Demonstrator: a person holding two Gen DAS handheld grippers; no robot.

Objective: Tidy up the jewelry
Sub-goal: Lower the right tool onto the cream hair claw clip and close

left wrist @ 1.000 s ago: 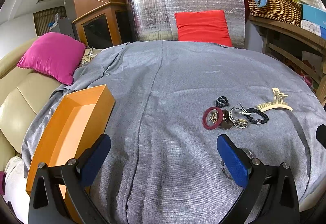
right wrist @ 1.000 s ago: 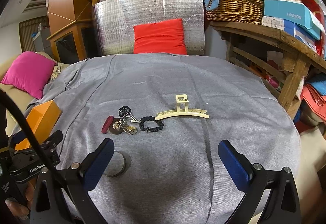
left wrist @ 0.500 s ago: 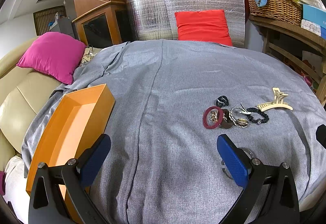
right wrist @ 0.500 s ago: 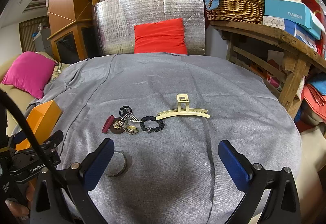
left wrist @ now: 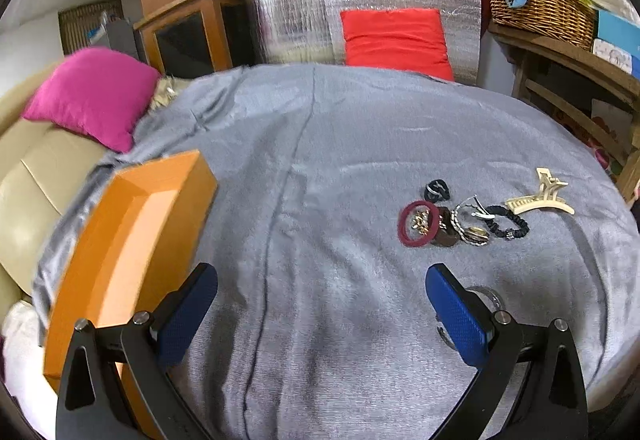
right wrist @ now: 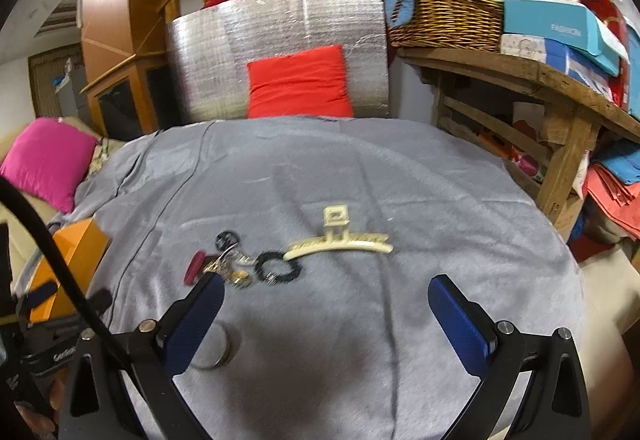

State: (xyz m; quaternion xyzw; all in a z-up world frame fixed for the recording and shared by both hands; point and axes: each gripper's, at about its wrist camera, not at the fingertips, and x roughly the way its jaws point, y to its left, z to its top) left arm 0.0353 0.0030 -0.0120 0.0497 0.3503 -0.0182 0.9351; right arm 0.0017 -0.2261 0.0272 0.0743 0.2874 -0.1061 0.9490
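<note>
Nothing sorted yet.
I hold both the left gripper and the right gripper spread and empty; the orange box looks bare, the jewelry pile untouched.

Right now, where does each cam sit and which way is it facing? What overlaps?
Left wrist: on the left gripper, looking across the grey cloth, orange box to its left; only its own open fingers show.
Right wrist: on the right gripper, facing the cream hair claw; own open fingers show.
Shared: jewelry pile, claw, red cushion.
</note>
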